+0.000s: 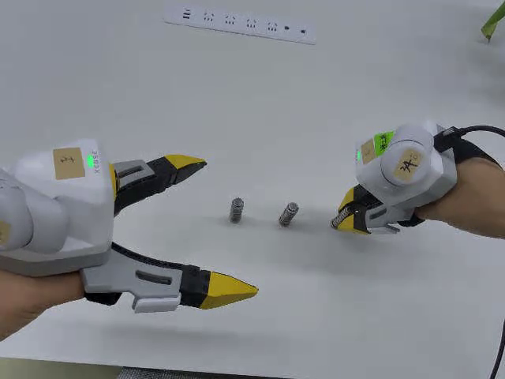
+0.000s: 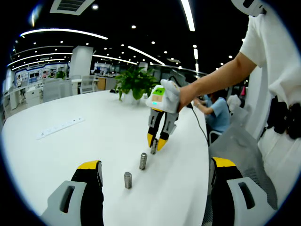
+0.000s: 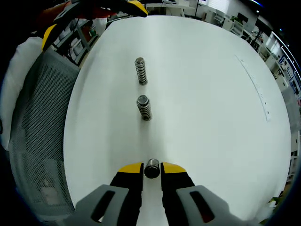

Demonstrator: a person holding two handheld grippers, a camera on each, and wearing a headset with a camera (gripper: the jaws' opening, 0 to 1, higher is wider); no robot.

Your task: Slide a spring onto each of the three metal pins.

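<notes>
Two upright metal pins wrapped in springs stand on the white table, one (image 1: 236,209) left of the other (image 1: 289,214); the left gripper view shows them near (image 2: 127,180) and farther (image 2: 143,161). A third spring (image 1: 340,219) leans at the right, and my right gripper (image 1: 353,218) is shut on it, its yellow tips down at the table. In the right gripper view that spring's round metal top (image 3: 152,168) sits between the tips (image 3: 152,170), with the other two (image 3: 144,107) (image 3: 140,70) in a line beyond. My left gripper (image 1: 217,227) hovers wide open, holding nothing.
A white power strip (image 1: 241,24) lies at the table's far side. A grey mesh chair (image 3: 37,141) stands off the table's edge. A potted plant (image 2: 136,82) and a seated person (image 2: 218,110) are beyond the table. A black cable (image 1: 499,347) hangs at the right.
</notes>
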